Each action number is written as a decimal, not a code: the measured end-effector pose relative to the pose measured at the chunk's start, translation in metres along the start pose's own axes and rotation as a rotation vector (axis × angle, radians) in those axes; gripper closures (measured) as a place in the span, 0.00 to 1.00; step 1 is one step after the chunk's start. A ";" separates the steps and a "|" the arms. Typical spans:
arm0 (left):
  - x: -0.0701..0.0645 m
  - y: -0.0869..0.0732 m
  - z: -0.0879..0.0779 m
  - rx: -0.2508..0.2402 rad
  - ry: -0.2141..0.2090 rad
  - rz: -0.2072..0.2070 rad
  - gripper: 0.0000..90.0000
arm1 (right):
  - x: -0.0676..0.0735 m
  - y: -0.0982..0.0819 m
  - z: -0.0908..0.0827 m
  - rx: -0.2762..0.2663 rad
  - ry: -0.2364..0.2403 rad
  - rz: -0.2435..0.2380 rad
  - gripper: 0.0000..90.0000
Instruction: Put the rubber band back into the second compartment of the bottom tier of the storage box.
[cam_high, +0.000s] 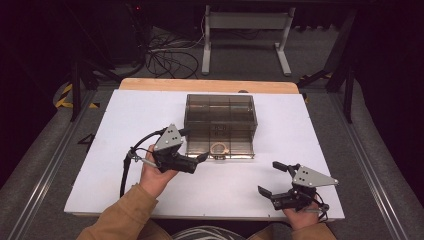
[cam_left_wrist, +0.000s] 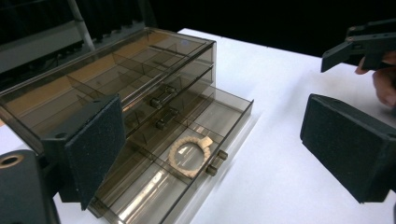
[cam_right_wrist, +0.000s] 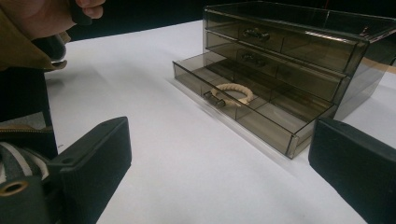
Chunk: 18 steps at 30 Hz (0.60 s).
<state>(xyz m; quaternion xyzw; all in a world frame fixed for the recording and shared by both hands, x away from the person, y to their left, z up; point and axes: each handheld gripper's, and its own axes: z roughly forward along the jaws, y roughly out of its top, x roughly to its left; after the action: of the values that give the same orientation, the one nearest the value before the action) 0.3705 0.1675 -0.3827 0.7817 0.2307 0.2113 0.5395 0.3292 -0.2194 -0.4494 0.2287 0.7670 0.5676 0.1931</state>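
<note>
Smoky translucent plastic forms a small drawer box (cam_high: 220, 117) that stands near the middle of a white desk (cam_high: 150, 110). The box has stacked drawers, and its bottom drawer (cam_left_wrist: 187, 168) is pulled out toward the person. A cream beaded bracelet (cam_left_wrist: 189, 154) lies flat in that open drawer, in a compartment just behind the drawer's front wall and beside its small knob handle (cam_left_wrist: 217, 162). The bracelet also appears in the right gripper view (cam_right_wrist: 232, 93), lying near the knob.

The left claw (cam_high: 202, 157) is just off the front left corner of the drawer box, pointing toward the open drawer. Its jaws stand wide apart with nothing between them, and their dark padded faces frame the box in the left gripper view. The left hand (cam_high: 155, 175) holds it from below, with a tan sleeve (cam_high: 120, 212) behind.

The right claw (cam_high: 272, 177) sits well to the front right of the drawer box, near the desk's front edge. Its jaws are also spread wide and grip nothing, and it is well apart from the drawer.
</note>
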 end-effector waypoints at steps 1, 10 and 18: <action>0.000 -0.001 -0.003 -0.005 0.002 0.003 0.08 | 0.000 0.000 0.000 -0.001 0.001 0.000 0.07; 0.008 -0.022 -0.033 -0.043 0.028 0.005 0.06 | 0.000 0.000 0.000 -0.004 0.001 0.000 0.06; 0.017 -0.044 -0.058 -0.056 0.070 0.000 0.05 | 0.000 0.000 0.000 -0.004 0.002 0.002 0.06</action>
<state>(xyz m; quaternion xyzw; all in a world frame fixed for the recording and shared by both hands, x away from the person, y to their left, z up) 0.3443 0.2346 -0.4039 0.7585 0.2433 0.2448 0.5527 0.3291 -0.2193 -0.4494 0.2284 0.7658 0.5695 0.1923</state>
